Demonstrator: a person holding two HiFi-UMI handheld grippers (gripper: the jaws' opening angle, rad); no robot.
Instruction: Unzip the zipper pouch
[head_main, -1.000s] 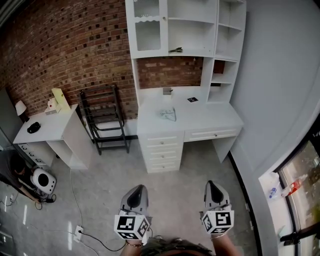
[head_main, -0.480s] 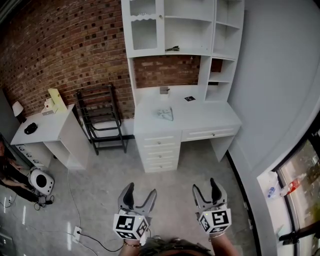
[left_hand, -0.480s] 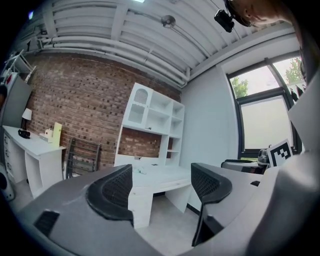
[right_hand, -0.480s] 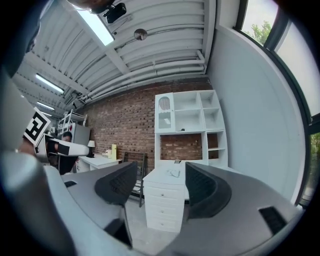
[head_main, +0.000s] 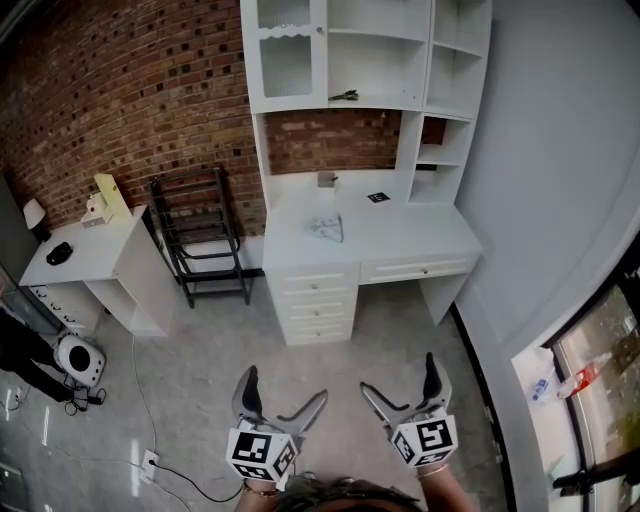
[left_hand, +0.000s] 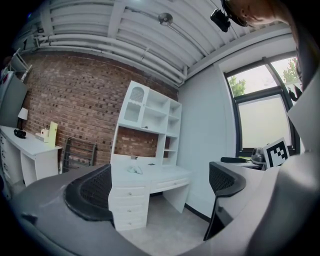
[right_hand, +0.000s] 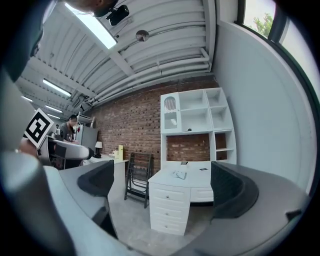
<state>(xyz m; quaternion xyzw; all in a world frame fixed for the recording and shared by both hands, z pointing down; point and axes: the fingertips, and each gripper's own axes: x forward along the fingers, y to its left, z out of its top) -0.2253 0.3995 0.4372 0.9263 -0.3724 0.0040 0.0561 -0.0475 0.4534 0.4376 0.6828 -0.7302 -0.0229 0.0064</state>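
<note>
The zipper pouch (head_main: 326, 227), small and pale, lies on the white desk (head_main: 420, 238) far ahead of me across the floor. It is also in the left gripper view as the pouch (left_hand: 134, 170) and in the right gripper view as the pouch (right_hand: 179, 174). My left gripper (head_main: 283, 390) and right gripper (head_main: 398, 378) hang low over the grey floor, well short of the desk. The jaws of both are opening and stand wide, with nothing between them. In their own views the left gripper (left_hand: 159, 187) and the right gripper (right_hand: 162, 182) frame only the distant desk.
A white hutch with shelves (head_main: 360, 60) rises over the desk against a brick wall. A black folding rack (head_main: 200, 235) and a small white side table (head_main: 90, 250) stand to the left. A cable (head_main: 170, 460) trails on the floor. A window (head_main: 600, 350) is at the right.
Both grippers' jaws have spread from shut to wide apart. The desk has shifted slightly in the head view.
</note>
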